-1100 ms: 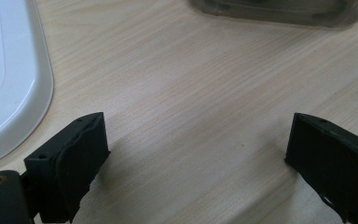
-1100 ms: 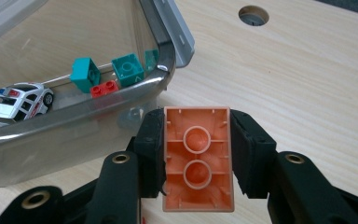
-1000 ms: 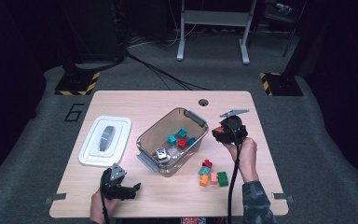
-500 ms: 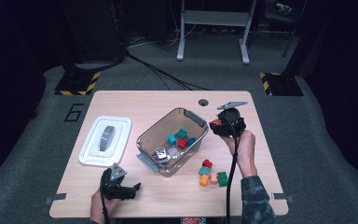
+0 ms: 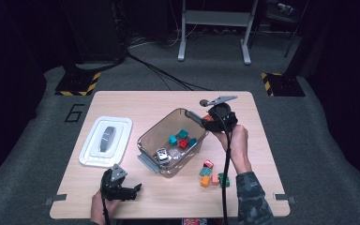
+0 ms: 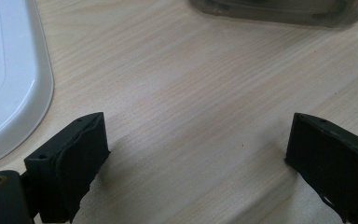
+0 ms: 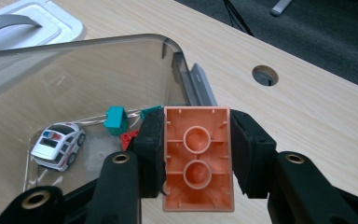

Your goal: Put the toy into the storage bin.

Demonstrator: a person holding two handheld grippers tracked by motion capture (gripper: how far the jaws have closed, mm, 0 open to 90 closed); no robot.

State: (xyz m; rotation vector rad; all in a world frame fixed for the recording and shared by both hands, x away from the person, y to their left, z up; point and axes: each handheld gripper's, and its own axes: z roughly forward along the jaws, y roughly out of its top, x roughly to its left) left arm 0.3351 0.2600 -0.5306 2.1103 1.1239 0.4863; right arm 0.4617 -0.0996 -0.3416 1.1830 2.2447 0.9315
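One pale wooden table (image 5: 136, 101), dark room.

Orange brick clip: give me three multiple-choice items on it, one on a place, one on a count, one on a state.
1. Where does the white lid lie?
A. On the bin
B. On the table left of the bin
C. Under the loose bricks

2. How many toy cars are in the clear bin?
A. None
B. One
C. Three

3. How does the right gripper stand?
A. Shut on the orange brick
B. Open and empty
C. Shut on a toy car

Key: 1 B, the lid rests flat on the table, apart from the bin. 2 B, a single toy police car sits on the bin floor. 3 A, both pads press the sides of the orange brick, held over the bin's rim.
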